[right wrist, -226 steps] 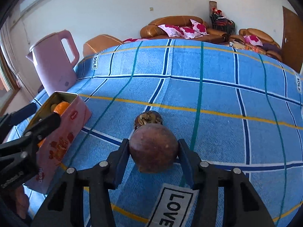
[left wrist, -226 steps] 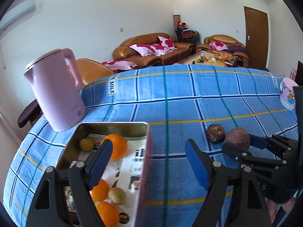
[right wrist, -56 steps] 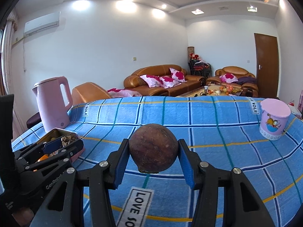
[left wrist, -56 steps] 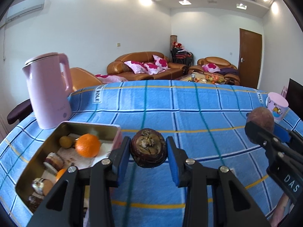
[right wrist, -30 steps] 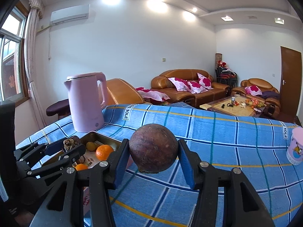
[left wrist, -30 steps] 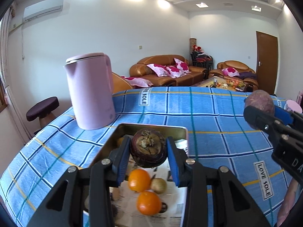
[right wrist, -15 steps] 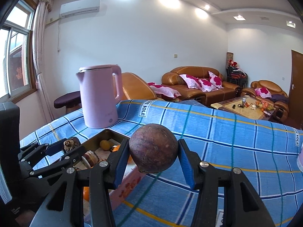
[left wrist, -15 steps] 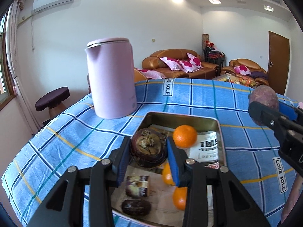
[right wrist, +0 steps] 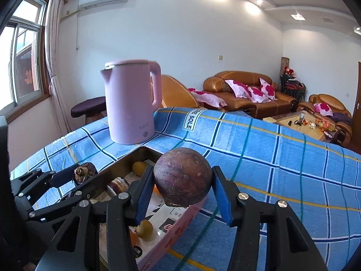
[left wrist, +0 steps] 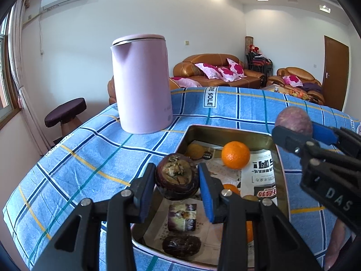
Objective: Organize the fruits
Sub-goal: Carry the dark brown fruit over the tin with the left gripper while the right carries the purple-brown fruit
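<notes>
Both grippers hovered over the tin (left wrist: 227,132) at lower centre, the left gripper (left wrist: 177,186) clamping a wrinkled dark fruit (left wrist: 177,176) and the right gripper (right wrist: 182,192) a round purple fruit (right wrist: 182,179); released from this height, either could bounce off the orange (left wrist: 235,154) and out.

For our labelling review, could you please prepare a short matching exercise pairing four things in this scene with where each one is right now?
Things:
1. dark mangosteen
2. round brown fruit
3. pink kettle
4. whole orange

Places:
A. standing on the blue checked cloth beyond the tin
B. lying inside the tin
C. held in the right gripper
D. held in the left gripper

Pairs: 1-D, 2-C, 3-A, 4-B
</notes>
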The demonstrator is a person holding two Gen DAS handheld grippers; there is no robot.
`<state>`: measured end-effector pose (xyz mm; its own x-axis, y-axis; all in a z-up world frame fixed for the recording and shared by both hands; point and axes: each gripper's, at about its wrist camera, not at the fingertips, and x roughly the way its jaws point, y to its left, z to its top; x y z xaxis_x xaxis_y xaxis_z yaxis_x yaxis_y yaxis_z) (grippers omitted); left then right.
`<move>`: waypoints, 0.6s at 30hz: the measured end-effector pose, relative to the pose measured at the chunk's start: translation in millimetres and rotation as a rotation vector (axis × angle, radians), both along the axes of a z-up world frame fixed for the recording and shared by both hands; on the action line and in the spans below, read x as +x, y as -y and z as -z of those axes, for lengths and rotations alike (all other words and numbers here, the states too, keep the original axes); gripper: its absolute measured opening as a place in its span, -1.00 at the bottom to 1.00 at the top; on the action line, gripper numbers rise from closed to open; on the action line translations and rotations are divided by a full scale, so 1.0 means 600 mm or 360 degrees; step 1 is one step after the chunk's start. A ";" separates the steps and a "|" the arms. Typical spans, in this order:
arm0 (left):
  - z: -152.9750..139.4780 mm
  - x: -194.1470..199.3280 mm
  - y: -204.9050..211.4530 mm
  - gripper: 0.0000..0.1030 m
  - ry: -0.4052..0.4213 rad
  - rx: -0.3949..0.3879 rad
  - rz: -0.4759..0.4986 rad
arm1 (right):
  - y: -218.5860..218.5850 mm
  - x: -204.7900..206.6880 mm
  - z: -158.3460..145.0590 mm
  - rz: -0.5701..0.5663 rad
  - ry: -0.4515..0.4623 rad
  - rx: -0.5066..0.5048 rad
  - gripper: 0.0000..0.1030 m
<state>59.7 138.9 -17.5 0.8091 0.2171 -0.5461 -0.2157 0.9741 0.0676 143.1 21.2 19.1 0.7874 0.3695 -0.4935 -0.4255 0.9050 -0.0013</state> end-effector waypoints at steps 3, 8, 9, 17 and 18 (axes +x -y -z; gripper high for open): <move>0.005 0.001 -0.003 -0.24 -0.0017 -0.0007 0.0003 | -0.009 0.005 0.009 -0.0009 -0.0031 -0.0018 0.03; 0.013 0.007 -0.010 -0.24 -0.0048 -0.0013 -0.0003 | -0.017 0.015 0.020 -0.0008 -0.0079 -0.0050 0.03; 0.015 0.007 -0.010 -0.24 -0.0058 -0.0016 -0.0001 | -0.018 0.016 0.022 -0.0008 -0.0087 -0.0053 0.03; 0.022 0.013 -0.010 -0.20 -0.0097 -0.0004 -0.0012 | -0.030 0.030 0.046 -0.0056 -0.0191 -0.0076 0.03; 0.022 0.014 -0.009 -0.17 -0.0099 0.0002 -0.0012 | -0.032 0.032 0.049 -0.0066 -0.0206 -0.0076 0.03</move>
<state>67.8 144.1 -30.5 0.7721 0.2235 -0.5950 -0.2182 0.9724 0.0821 162.3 40.4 -10.5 0.7003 0.3742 -0.6079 -0.4622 0.8867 0.0133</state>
